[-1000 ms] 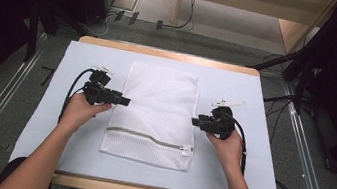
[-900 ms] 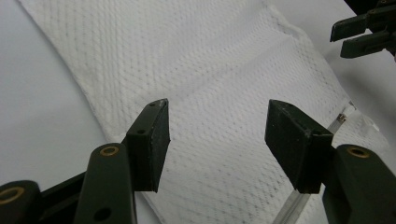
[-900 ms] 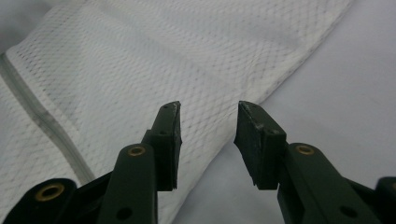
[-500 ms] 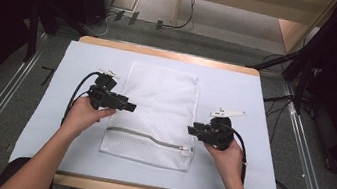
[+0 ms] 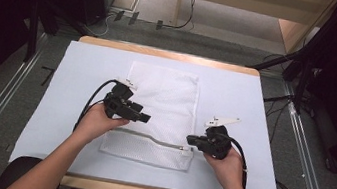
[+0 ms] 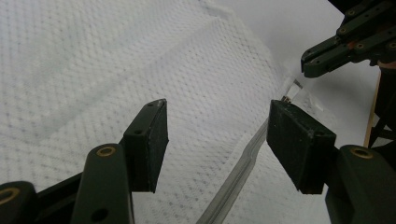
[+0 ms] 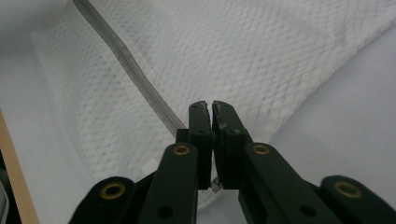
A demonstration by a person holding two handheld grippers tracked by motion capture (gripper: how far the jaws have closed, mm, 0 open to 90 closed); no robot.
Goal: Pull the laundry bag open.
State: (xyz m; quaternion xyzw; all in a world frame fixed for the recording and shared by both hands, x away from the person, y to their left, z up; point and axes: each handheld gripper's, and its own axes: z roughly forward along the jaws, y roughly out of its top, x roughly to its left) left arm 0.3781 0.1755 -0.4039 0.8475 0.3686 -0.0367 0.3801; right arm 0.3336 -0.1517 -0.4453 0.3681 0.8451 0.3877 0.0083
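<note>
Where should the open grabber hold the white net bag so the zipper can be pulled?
Probably the mesh bag right beside its grey zipper, coming straight down from above. The bag lies flat, so the left gripper, open just over that strip, can pinch the raised seam while the right gripper is shut at the zipper's end.

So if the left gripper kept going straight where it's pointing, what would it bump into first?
Probably the white mesh laundry bag: the left gripper, jaws open, points across the mesh, with the bag's zipper between the jaws. The right gripper sits farther ahead, off to one side. Depth is hard to judge.
</note>
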